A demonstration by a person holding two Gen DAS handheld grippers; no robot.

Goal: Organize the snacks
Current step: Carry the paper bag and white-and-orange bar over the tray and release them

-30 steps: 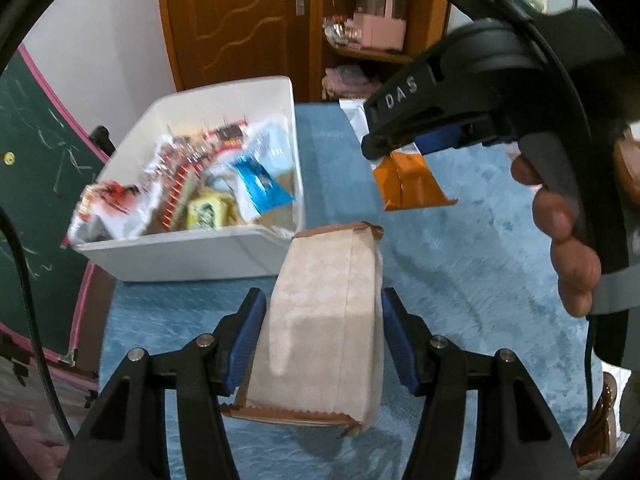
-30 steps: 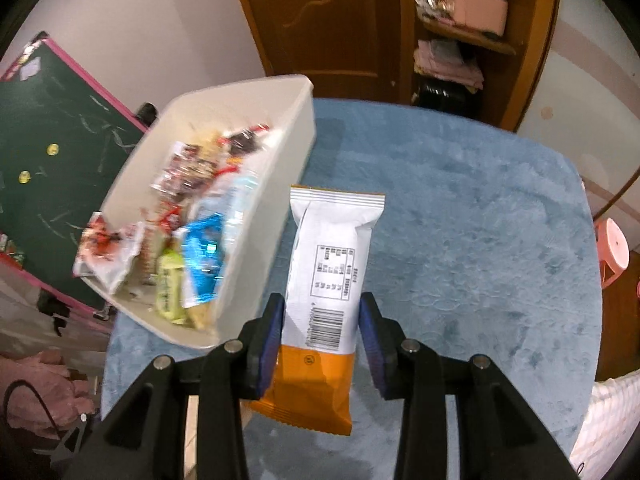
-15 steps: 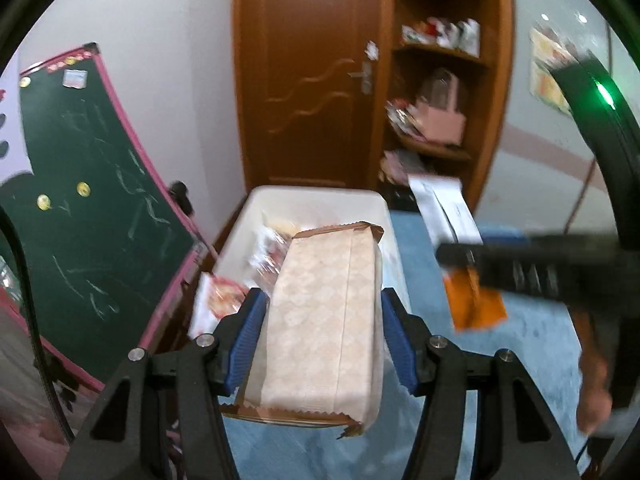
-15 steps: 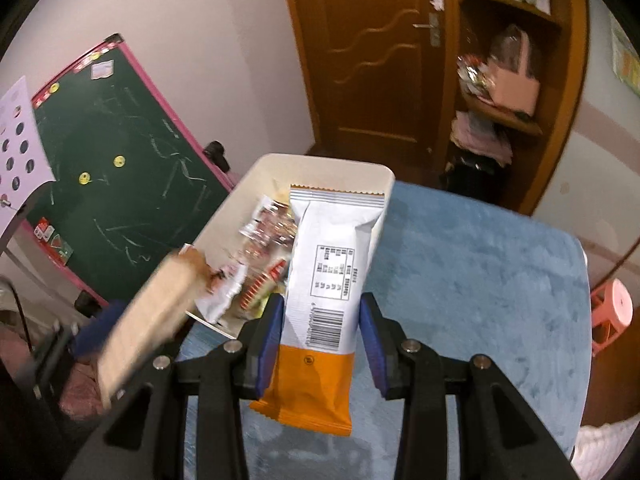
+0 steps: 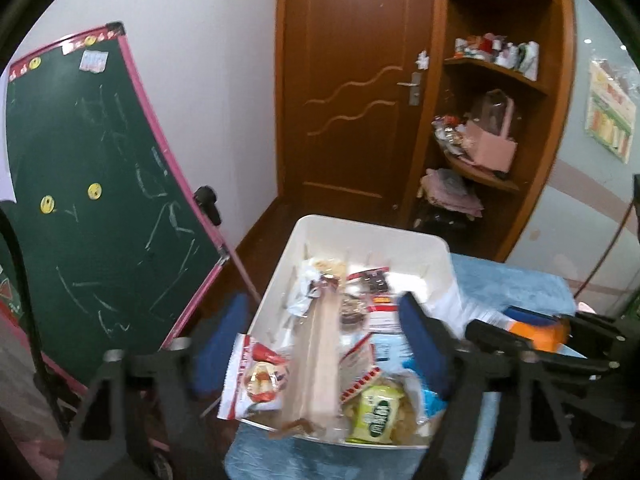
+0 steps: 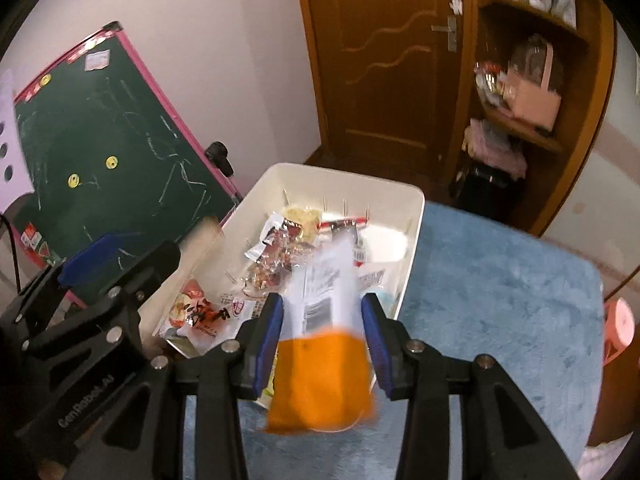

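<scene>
Blue fuzzy cloth covers the table [image 6: 500, 280], and a white bin [image 5: 436, 245] full of snacks sits along its left edge, close to a green chalkboard [image 5: 100, 200] and a wooden door [image 5: 352, 92]. From its own camera, the left gripper [image 5: 320, 340] hangs over the near end of the bin with its blue pads spread wide, and a tan paper bag [image 5: 316, 356] lies between them without touching either, resting on the heap or dropping onto it; blur hides which. Its near end pokes out past the bin's front rim. Beside it lie a red-and-white packet [image 5: 256, 376] and a green-labelled packet [image 5: 374, 410], both also near that rim. The right gripper [image 6: 328, 340] is at the bin's right wall with an orange and white packet [image 6: 320, 364] between its pads; the packet is blurred and the pads look slightly apart from it, so I cannot tell whether it is gripped or slipping free. My worry is that the paper bag, overhanging the rim, may tip out onto the cloth, and that the orange packet, let go this close to the wall, may land half outside or slide down the outer side
</scene>
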